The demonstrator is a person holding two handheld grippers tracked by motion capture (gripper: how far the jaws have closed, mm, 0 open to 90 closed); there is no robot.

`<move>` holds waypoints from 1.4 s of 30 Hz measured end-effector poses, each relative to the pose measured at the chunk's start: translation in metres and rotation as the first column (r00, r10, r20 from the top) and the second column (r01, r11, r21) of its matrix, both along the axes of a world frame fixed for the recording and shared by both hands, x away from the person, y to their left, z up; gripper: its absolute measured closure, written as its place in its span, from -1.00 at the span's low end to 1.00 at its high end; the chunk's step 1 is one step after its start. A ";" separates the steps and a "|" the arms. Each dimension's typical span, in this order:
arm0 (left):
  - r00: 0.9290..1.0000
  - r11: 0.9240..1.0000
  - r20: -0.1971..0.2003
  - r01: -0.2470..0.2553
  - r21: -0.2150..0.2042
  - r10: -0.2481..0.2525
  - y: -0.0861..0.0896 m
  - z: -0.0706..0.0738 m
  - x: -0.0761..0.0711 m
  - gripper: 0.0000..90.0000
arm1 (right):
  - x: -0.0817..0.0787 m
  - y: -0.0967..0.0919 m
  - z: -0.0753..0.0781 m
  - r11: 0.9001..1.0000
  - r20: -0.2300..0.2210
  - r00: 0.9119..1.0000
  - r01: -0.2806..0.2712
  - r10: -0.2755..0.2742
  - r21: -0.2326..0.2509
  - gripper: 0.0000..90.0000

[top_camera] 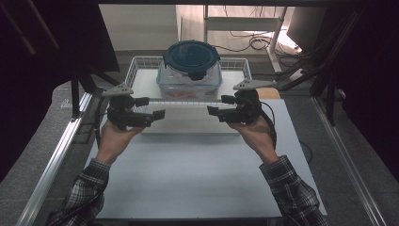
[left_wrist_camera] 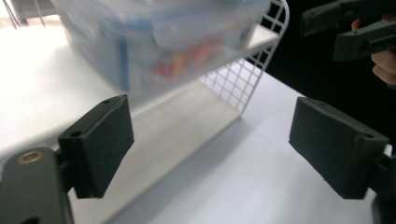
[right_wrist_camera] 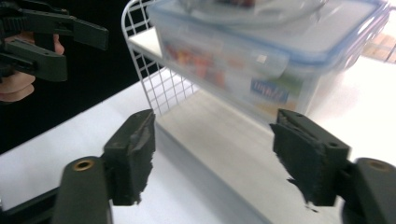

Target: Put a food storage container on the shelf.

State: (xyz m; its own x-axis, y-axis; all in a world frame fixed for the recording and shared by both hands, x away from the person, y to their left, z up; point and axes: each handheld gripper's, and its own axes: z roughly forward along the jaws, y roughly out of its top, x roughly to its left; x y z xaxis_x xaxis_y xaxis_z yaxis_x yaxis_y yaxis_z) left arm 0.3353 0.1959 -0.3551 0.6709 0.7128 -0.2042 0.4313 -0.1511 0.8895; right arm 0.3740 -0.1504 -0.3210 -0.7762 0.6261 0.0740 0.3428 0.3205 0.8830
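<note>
A white wire basket (top_camera: 135,68) stands at the back middle of the white table (top_camera: 197,174). Inside it sits a clear rectangular lidded box (top_camera: 188,84) with colourful contents, and a round dark-blue lidded container (top_camera: 191,55) rests on top of that. My left gripper (top_camera: 151,107) is open at the left end of the basket's front rim, jaws pointing right. Facing it from the right end is my right gripper (top_camera: 219,105), also open. Between the open jaws of the left gripper (left_wrist_camera: 212,144) I see the box (left_wrist_camera: 163,42) and basket mesh (left_wrist_camera: 243,79). The right gripper (right_wrist_camera: 219,156) frames the box (right_wrist_camera: 261,60) and the basket (right_wrist_camera: 159,84).
A metal rail (top_camera: 51,160) runs along the table's left side and another along the right (top_camera: 348,160). Dark stands (top_camera: 329,80) and cables (top_camera: 256,42) lie behind and to the right. The white board in front of the basket is bare.
</note>
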 end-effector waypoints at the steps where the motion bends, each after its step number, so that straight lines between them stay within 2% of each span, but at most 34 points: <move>1: 1.000 1.000 -0.008 0.008 0.002 -0.008 -0.001 -0.006 -0.004 -0.76 | -0.003 -0.001 -0.003 1.000 0.003 1.000 -0.002 0.002 -0.006 -0.44; 10: 0.999 0.999 -0.047 0.014 0.030 -0.012 -0.006 -0.039 -0.022 -0.84 | -0.017 -0.007 -0.031 0.999 -0.024 0.999 -0.024 0.023 -0.029 -0.69; 15: 0.999 0.999 -0.051 0.017 0.044 -0.015 -0.012 -0.056 -0.029 -0.85 | -0.022 -0.008 -0.043 0.999 -0.028 0.999 -0.030 0.029 -0.030 -0.79; 22: 0.998 0.999 -0.068 0.021 0.042 -0.018 -0.018 -0.077 -0.035 -0.86 | -0.029 -0.007 -0.064 0.995 -0.017 0.999 -0.037 0.036 -0.088 -0.89; 28: 0.998 0.998 -0.069 0.017 0.052 -0.014 -0.020 -0.093 -0.041 -0.87 | -0.034 -0.010 -0.083 0.996 -0.023 0.999 -0.034 0.032 -0.082 -0.92; 31: 0.997 0.998 -0.076 0.018 0.063 -0.014 -0.022 -0.100 -0.043 -0.88 | -0.034 -0.011 -0.090 0.994 -0.028 0.999 -0.037 0.035 -0.102 -0.94; 33: 0.997 0.997 -0.075 0.019 0.073 -0.013 -0.024 -0.104 -0.045 -0.88 | -0.037 -0.012 -0.093 0.993 -0.014 0.999 -0.031 0.030 -0.113 -0.94; 42: 0.997 0.995 -0.078 0.022 0.098 -0.015 -0.026 -0.116 -0.058 -0.91 | -0.052 -0.020 -0.108 0.991 -0.031 0.999 -0.048 0.045 -0.121 -0.97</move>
